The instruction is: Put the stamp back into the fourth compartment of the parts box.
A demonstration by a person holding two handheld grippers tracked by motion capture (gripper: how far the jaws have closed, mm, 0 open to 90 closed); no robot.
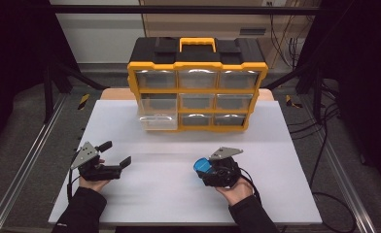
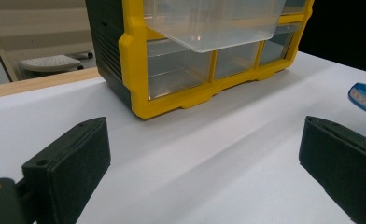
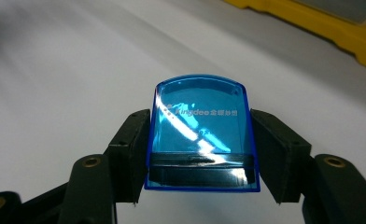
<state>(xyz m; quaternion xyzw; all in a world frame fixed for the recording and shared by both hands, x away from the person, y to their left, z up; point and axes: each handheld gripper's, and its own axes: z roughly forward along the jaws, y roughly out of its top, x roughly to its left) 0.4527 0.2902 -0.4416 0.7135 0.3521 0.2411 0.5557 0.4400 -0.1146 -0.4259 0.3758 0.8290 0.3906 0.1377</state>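
Right tongs [image 3: 200,154]: black pads clamped on both flat sides of a glossy, see-through blue plastic box [image 3: 200,135], rounded top, held above the white matte table [image 1: 169,184], right of centre toward the near edge. Left tongs [image 1: 114,154] gape wide, holding nothing, near the left edge. Yellow-framed drawer cabinet [image 1: 197,87] at the far edge, one clear drawer [image 1: 157,120] pulled out; bare table between.

"Kingdee" printed on blue case [image 3: 200,135]
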